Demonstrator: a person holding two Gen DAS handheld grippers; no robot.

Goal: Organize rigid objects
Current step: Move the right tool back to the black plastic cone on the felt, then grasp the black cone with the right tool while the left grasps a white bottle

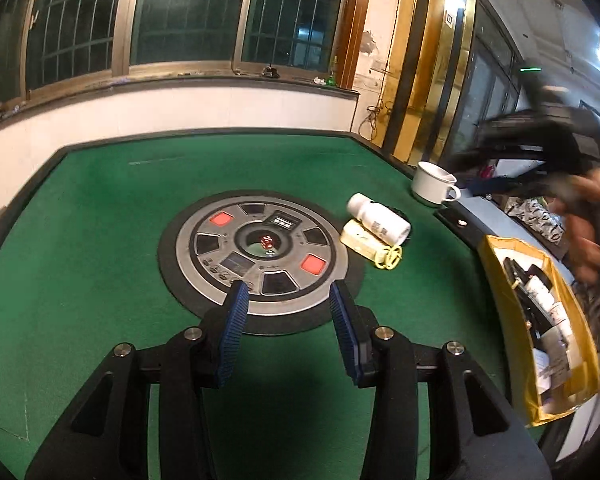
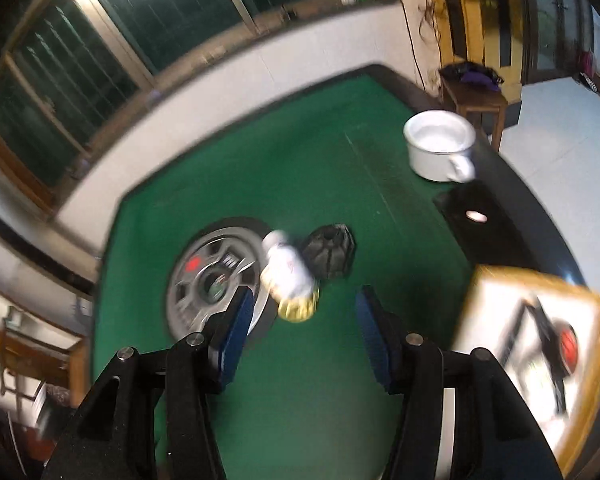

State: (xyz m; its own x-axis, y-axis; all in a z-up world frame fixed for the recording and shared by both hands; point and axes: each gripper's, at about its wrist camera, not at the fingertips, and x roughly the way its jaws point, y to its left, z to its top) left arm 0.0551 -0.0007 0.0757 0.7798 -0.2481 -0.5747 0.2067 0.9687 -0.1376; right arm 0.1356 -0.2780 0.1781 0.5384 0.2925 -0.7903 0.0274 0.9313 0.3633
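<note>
A white bottle (image 1: 378, 222) lies on its side on the green felt table (image 1: 100, 220), right of the round centre console (image 1: 256, 256). A cream case with a yellow loop (image 1: 370, 246) rests against it. My left gripper (image 1: 289, 288) is open and empty, over the console's near edge and well short of the bottle. In the right wrist view, blurred, my right gripper (image 2: 305, 294) is open and empty, with the white bottle (image 2: 288, 266) and the yellow-looped case (image 2: 298, 308) just beyond its fingertips. A black ribbed object (image 2: 330, 250) lies behind them.
A white mug (image 1: 434, 183) stands near the table's right rim. A yellow box (image 1: 540, 320) holding several small items sits off the right edge, with a person's hand (image 1: 584, 240) blurred above it. In the right wrist view the mug (image 2: 440, 150) is far right and the yellow box (image 2: 532, 344) is near right.
</note>
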